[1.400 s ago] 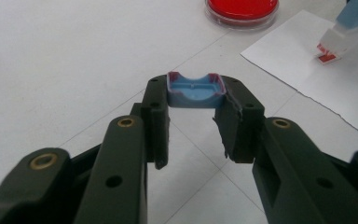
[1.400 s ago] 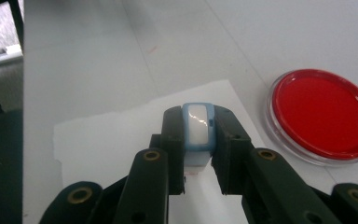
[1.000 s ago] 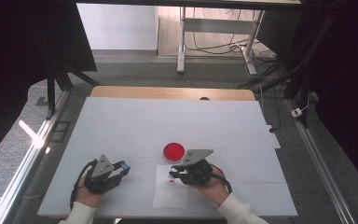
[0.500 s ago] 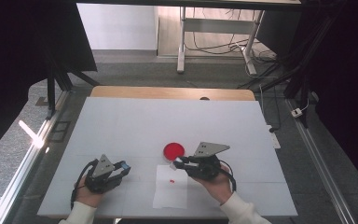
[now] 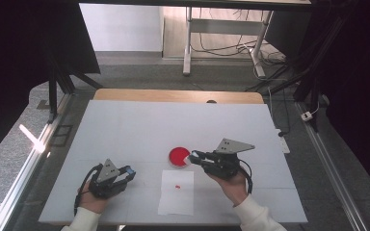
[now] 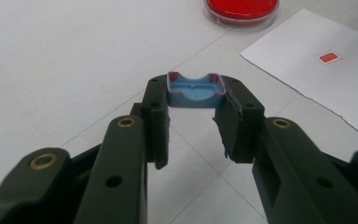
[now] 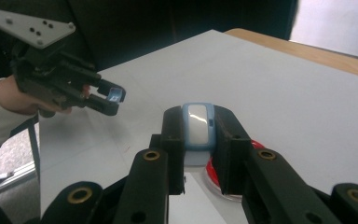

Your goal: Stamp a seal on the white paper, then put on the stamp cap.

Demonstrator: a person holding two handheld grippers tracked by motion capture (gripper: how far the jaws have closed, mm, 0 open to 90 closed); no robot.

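A small blue plastic piece with a white, glossy face [image 7: 198, 125] is held clamped in the right gripper [image 5: 193, 157], just above the edge of the round red dish [image 5: 178, 157]. A blue tray-shaped part [image 6: 195, 89] is gripped by the left gripper [image 5: 127, 173], left of the dish. A white sheet [image 5: 176, 192] with a small red mark is laid just below the dish.

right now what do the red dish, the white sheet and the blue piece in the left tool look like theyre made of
Red dish: looks like clear glossy plastic or glass, judging by its see-through rim around a red fill.
White sheet: seemingly matte paper, thin and flat, with a small red printed mark.
Blue piece in the left tool: probably moulded plastic, smooth, with pinkish edges.
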